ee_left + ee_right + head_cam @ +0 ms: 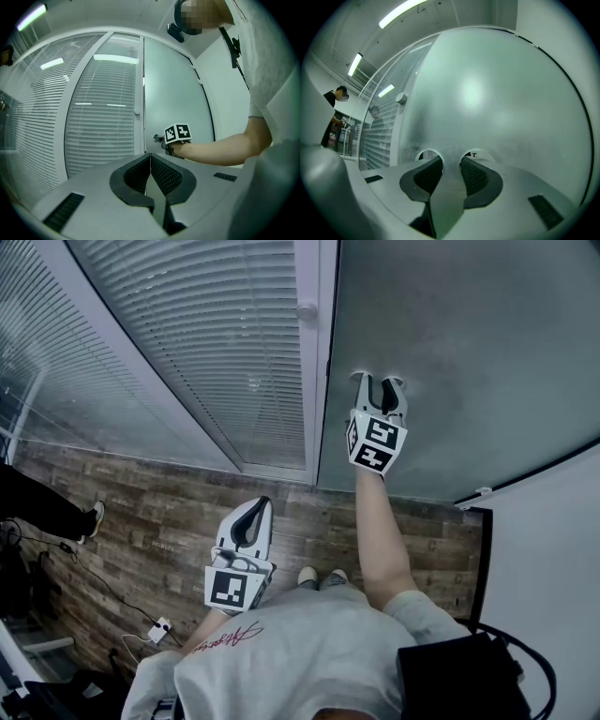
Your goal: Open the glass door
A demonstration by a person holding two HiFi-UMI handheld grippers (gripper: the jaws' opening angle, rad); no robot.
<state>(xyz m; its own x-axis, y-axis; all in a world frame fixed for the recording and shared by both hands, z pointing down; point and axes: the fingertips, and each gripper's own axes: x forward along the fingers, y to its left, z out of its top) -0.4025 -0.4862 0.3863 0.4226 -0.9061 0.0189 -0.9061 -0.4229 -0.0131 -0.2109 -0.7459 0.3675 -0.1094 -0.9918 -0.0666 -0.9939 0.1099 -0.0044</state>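
The frosted glass door [450,352] stands straight ahead of me, its left edge against a white frame post [319,362]. My right gripper [378,381] reaches out on a stretched arm, and its fingertips [433,161] sit right at the glass. Its jaws stand apart with only the frosted pane showing between them. In the left gripper view the right gripper [159,138] shows at the door's left edge, about waist high. My left gripper [251,512] hangs lower and nearer my body, over the floor, jaws pressed together on nothing.
A curved glass wall with white blinds [206,343] runs left of the door, with a round knob [307,311] on its frame. A white wall [553,540] stands at the right. Cables and a power strip [157,627] lie on the wood floor at left, near another person's leg [47,507].
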